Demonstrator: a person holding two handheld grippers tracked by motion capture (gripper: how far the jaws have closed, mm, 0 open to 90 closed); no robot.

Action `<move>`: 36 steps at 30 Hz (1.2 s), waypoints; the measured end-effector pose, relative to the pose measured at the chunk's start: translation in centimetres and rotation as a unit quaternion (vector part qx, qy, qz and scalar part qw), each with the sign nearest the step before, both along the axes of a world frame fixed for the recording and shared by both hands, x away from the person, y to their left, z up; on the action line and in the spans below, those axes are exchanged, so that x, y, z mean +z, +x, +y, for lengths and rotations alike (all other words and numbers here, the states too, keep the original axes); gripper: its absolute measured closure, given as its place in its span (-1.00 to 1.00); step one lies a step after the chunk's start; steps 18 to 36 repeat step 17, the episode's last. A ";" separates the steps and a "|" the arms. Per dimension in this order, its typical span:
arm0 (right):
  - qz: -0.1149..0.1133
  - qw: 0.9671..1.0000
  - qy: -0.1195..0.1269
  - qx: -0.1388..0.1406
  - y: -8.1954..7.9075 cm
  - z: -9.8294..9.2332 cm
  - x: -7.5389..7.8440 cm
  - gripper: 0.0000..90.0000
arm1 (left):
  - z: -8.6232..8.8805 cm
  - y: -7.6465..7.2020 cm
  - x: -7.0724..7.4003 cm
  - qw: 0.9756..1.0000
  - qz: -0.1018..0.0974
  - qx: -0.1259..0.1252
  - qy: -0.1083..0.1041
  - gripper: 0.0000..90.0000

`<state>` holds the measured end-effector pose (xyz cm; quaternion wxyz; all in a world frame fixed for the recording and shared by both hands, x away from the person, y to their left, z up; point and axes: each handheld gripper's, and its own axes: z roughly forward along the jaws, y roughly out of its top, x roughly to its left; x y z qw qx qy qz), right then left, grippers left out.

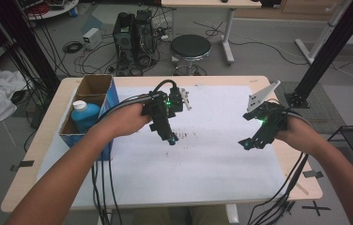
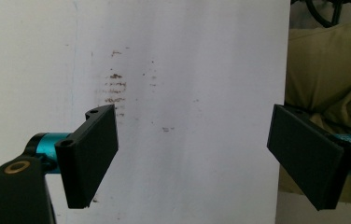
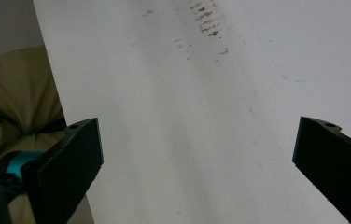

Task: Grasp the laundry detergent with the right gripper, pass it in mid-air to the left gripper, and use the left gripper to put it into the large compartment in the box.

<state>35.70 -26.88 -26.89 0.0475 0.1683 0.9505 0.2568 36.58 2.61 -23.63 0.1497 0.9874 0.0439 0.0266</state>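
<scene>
Reddish-brown stain marks (image 1: 181, 136) lie mid-frame on the white sheet (image 1: 212, 159), just beside the left gripper (image 1: 171, 138) tip; its jaws gape, empty. Smudge rows run sideways, stacked toward the sheet's far edge.

**Stained white sheet under my grippers**

The white sheet (image 1: 203, 154) lies flat on the tabletop, covering most of it. Near its middle sits a patch of reddish-brown stains (image 1: 184, 136), small smeared dashes in short rows with a few specks scattered beside them. A faint blue line (image 3: 299, 77) curves across the paper near the patch.
</scene>
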 end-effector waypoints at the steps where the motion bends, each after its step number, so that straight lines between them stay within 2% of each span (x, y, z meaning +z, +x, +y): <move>1: 0.000 1.000 -0.001 -0.005 0.0 0.0 0.0 -0.98 | 0.0 0.0 0.0 1.000 0.000 0.000 -0.003 -0.63; 4: 0.005 1.000 0.004 0.005 0.1 0.1 -0.1 -0.98 | 0.1 0.1 0.0 1.000 0.001 0.001 -0.001 -0.63; 11: 0.010 1.000 0.002 0.003 0.1 0.1 -0.1 -0.98 | 0.3 0.3 0.0 1.000 0.001 0.003 -0.001 -0.63; 36: 0.007 1.000 0.002 0.003 0.1 0.1 -0.1 -0.98 | 0.3 0.4 0.0 1.000 0.001 0.004 -0.002 -0.63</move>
